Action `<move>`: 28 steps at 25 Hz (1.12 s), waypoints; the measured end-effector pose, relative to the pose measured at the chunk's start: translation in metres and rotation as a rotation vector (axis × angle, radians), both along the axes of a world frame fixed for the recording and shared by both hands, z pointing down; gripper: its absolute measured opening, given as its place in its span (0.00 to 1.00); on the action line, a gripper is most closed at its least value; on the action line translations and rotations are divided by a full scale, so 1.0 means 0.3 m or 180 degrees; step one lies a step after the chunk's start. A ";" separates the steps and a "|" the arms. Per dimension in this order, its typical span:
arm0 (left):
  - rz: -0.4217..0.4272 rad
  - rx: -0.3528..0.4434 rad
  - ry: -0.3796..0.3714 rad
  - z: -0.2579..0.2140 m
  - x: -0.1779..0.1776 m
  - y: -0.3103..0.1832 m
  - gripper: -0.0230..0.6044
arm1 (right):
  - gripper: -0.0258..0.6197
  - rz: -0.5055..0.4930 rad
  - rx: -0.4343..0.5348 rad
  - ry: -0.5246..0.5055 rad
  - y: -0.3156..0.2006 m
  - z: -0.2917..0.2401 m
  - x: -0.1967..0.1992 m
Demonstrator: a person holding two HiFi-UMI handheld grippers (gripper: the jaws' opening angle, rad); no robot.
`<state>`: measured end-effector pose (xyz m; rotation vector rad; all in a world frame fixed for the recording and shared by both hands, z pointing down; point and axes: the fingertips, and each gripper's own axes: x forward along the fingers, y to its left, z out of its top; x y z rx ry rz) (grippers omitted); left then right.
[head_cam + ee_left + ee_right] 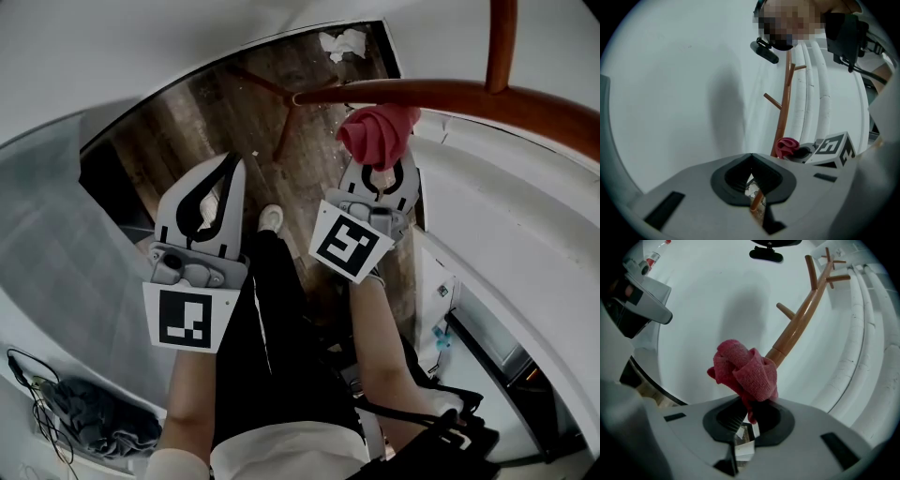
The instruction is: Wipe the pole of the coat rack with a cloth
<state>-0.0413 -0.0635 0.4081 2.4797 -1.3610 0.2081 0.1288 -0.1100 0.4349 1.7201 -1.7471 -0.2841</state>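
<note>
- While the wiping stroke looks under way, the right hand-held gripper (750, 405) is clamped on a bunched pinkish-red cloth (745, 371), which presses against the brown wooden coat-rack pole (801, 317).
- At its 9 o'clock in the head view, the left hand-held gripper (228, 171) is closed on nothing, apart from the pole.
- Next, I judge: slide the cloth along the pole, toward 1 o'clock in the right gripper view, with steady pressure.

Dark wood-plank floor (178, 141) running down the middle of the frame. Crumpled white wad (342, 42) lying near the top centre, coat rack legs (286, 127) standing just below it, white shoe (270, 217) planted mid-frame.
</note>
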 end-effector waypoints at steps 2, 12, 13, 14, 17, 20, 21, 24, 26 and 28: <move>-0.0009 -0.0027 -0.0004 0.017 -0.004 0.001 0.06 | 0.12 0.0006 -0.0022 0.0011 -0.001 0.020 -0.002; -0.0076 -0.0095 -0.0022 0.099 -0.028 -0.009 0.06 | 0.12 0.0081 -0.0097 -0.0029 -0.001 0.128 -0.008; -0.0083 -0.0100 -0.0023 0.107 -0.032 -0.010 0.06 | 0.12 0.0081 -0.0108 -0.0026 -0.002 0.137 -0.010; -0.0089 -0.0107 -0.0026 0.115 -0.036 -0.011 0.06 | 0.12 0.0077 -0.0117 -0.0022 -0.003 0.147 -0.012; -0.0099 -0.0139 -0.0035 0.142 -0.041 -0.013 0.06 | 0.12 0.0068 -0.0136 -0.0017 -0.004 0.173 -0.016; -0.0096 -0.0160 -0.0037 0.168 -0.045 -0.014 0.06 | 0.12 0.0057 -0.0155 0.0000 -0.005 0.202 -0.021; -0.0091 -0.0165 -0.0039 0.177 -0.045 -0.015 0.06 | 0.12 0.0047 -0.0165 0.0017 -0.005 0.211 -0.024; -0.0066 -0.0207 -0.0047 0.204 -0.043 -0.014 0.06 | 0.12 0.0014 -0.0225 0.0076 -0.006 0.244 -0.029; -0.0047 -0.0221 -0.0054 0.219 -0.040 -0.017 0.06 | 0.12 0.0003 -0.0276 0.0095 -0.006 0.271 -0.031; -0.0031 -0.0221 -0.0053 0.231 -0.035 -0.020 0.06 | 0.12 -0.0009 -0.0304 0.0105 -0.006 0.298 -0.031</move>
